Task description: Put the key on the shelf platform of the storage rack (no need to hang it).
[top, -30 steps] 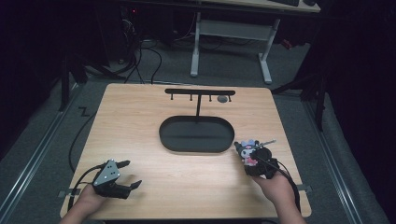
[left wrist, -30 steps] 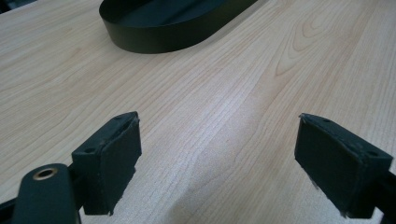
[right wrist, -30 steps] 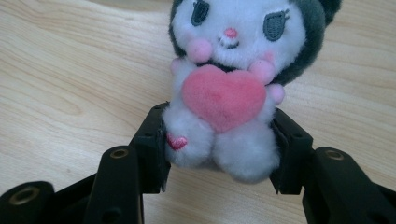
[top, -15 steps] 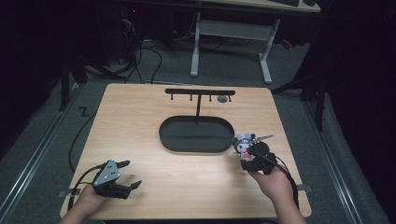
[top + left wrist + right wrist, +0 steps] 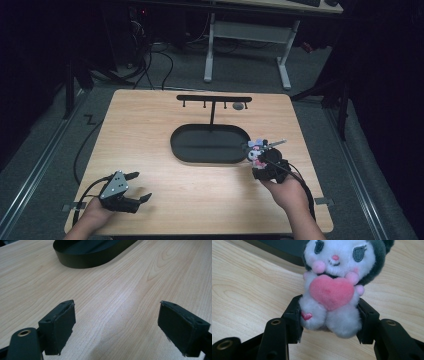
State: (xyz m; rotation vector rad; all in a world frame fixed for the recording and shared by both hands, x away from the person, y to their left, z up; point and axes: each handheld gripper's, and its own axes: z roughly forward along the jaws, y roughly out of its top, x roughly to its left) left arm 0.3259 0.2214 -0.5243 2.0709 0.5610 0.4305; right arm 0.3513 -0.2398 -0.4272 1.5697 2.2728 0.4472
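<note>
Right gripper (image 5: 261,159) held a small plush toy (image 5: 337,285) w/ its fingers (image 5: 293,317) closed on the toy's lower body, one on each side. Toy was white w/ dark grey hood, pink heart on its chest. In high view the toy (image 5: 256,150) sat at the right end of the black oval tray (image 5: 210,144), just beside its rim, above the desk (image 5: 200,190). Right hand (image 5: 284,192) came in from bottom right. Left gripper (image 5: 131,187) was near the desk's front left corner, well apart from the tray, fingers (image 5: 58,326) spread wide w/ nothing between them, bare wood below. Black T-shaped rack (image 5: 214,99) w/ small pegs stood behind the tray; a small grey round thing (image 5: 238,106) hung by its right end.
</note>
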